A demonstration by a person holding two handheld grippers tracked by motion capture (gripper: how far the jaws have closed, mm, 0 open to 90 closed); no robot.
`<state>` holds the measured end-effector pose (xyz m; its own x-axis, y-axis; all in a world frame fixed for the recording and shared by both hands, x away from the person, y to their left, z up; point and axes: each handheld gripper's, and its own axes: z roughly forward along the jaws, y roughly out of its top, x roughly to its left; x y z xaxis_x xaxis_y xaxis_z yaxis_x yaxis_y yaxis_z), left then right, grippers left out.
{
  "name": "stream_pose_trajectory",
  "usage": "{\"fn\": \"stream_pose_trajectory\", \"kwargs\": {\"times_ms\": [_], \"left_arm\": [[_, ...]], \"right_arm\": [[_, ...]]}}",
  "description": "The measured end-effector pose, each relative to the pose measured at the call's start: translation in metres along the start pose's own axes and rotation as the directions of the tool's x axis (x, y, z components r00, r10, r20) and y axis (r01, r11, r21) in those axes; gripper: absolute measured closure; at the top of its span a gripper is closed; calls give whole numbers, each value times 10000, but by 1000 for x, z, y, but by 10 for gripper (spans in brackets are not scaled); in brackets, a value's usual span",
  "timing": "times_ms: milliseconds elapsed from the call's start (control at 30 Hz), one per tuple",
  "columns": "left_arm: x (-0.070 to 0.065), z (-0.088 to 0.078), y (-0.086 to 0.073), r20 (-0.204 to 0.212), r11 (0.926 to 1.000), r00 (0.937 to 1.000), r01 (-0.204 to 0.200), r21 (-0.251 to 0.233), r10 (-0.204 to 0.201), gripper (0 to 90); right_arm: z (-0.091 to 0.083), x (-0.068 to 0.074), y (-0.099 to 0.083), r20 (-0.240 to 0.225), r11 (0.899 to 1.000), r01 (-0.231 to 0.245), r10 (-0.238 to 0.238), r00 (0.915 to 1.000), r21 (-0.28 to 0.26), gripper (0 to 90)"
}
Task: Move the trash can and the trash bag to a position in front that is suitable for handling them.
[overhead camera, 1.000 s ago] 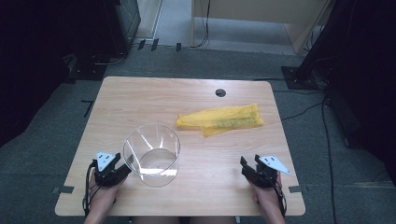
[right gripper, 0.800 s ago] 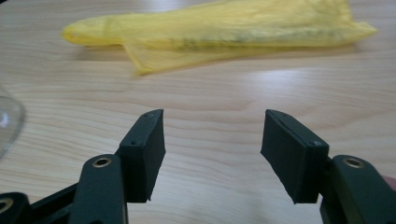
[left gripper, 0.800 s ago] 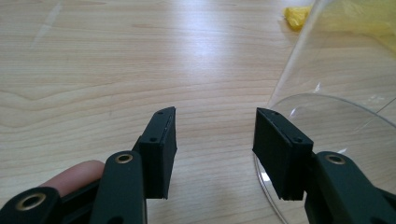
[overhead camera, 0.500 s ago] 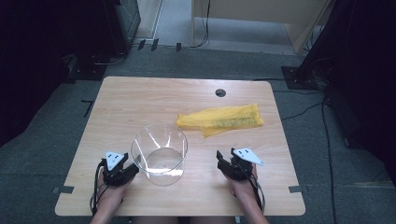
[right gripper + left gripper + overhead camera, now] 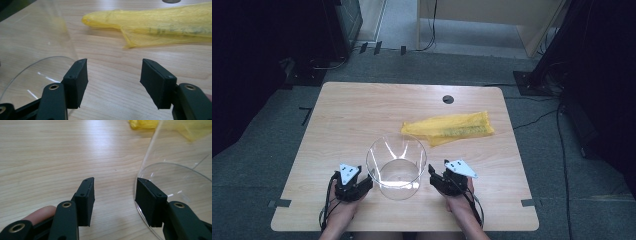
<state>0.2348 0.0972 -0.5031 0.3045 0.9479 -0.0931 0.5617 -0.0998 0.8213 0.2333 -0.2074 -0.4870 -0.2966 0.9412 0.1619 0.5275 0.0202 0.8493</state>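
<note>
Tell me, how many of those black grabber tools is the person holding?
2. The left gripper sits at the left side of the clear plastic bowl, and the right gripper at its right side, both near the table's front edge with jaws apart.

Left gripper (image 5: pixel 362 186) and right gripper (image 5: pixel 435 179), each held in a hand low over the near bench edge, jaws parted and empty, pointing inward.
</note>
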Motion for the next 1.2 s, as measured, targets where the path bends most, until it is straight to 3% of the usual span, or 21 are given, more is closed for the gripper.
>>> {"fn": "stream_pose_trajectory", "kwargs": {"times_ms": [133,267,467,567,633,733,800,867,1033,1100,1200], "left_arm": [[-10,-1,-1,133,9996,9995,-274,53,273,499],[-18,-1,-3,241,9993,9990,-366,30,365,489],[-23,-1,-4,365,9985,9979,-543,-19,543,485],[-11,0,-3,458,9991,9981,-414,-4,414,408],[3,1,-4,59,9995,9995,-306,64,306,391],[28,4,-5,-524,9997,9985,191,130,-184,386],[38,5,-6,-793,9991,9962,367,194,-351,380],[43,6,-6,-787,9978,9950,629,226,-609,367],[36,9,-8,-960,9981,9952,-143,592,200,332],[36,10,-7,-1255,9958,9907,-422,812,522,319],[42,12,-7,-1213,9931,9923,-96,1166,238,264]], "right_arm": [[0,2,-1,42,9999,137,-137,9999,23,401],[-1,-6,-1,59,9998,-184,184,9998,38,400],[-3,-13,-2,156,9998,-209,210,9997,-28,422],[-2,-17,-2,-39,9999,-121,121,9999,33,368],[-2,-24,0,-1,9999,-57,57,10000,94,357],[-1,-46,10,509,9995,-260,269,9983,-175,352],[5,-63,19,1096,9988,-328,365,9933,-353,349],[16,-79,29,1730,9989,-318,372,9842,-334,342],[53,-109,46,2668,9986,-528,535,9623,-99,380],[64,-116,54,3130,9991,-414,414,9488,-66,422],[79,-126,65,3235,9985,-509,539,9447,-179,457]]}}
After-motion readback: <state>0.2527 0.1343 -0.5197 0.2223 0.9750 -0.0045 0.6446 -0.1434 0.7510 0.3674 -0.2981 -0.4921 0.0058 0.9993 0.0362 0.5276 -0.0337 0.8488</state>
